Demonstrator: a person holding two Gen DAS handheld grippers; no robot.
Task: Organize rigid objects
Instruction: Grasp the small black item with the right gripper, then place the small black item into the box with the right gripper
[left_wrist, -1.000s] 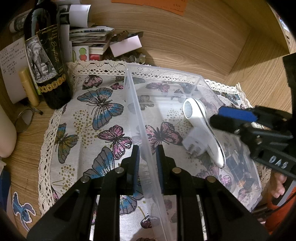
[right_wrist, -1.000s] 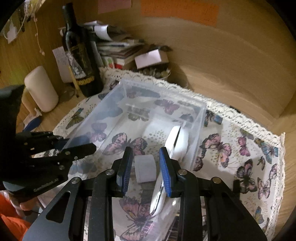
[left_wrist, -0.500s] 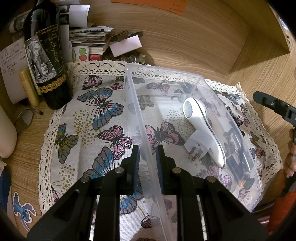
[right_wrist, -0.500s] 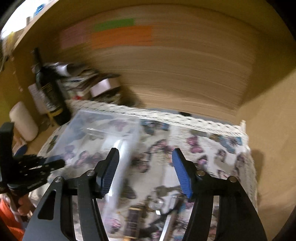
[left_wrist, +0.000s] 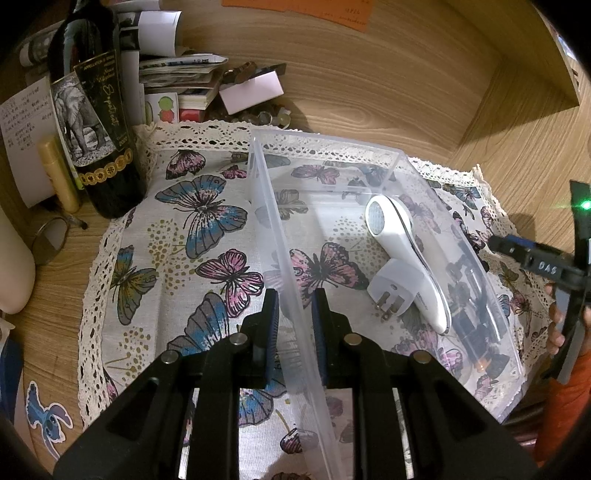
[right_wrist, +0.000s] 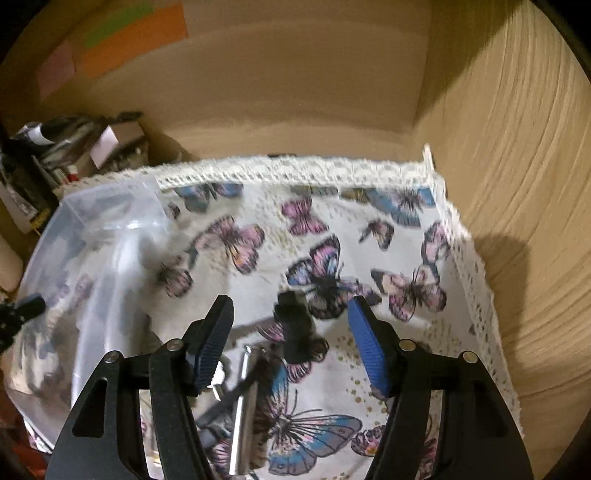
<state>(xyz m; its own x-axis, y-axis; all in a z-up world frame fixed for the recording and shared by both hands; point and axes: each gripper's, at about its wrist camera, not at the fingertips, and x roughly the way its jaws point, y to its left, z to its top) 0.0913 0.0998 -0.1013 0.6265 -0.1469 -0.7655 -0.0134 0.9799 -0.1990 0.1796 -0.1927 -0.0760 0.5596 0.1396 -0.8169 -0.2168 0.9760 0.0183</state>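
Clear plastic bin (left_wrist: 328, 236): colourless, see-through.
White plug-in device (left_wrist: 404, 258) right of the left gripper (left_wrist: 293, 325): white, silver trim.
Cloth (left_wrist: 177, 236): cream, lace edge, blue and pink butterflies.
Both claws: black, blue pads.
Bottle (left_wrist: 96, 122): dark, elephant label.

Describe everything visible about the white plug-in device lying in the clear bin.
The white plug-in device looks like glossy moulded plastic: an elongated curved body with a round, finely dotted face at its far end and a boxy plug block with two metal prongs near its other end. It lies flat on the floor of the clear bin, close to the right wall, with no tool touching it. The left tool clamps the bin's left wall.
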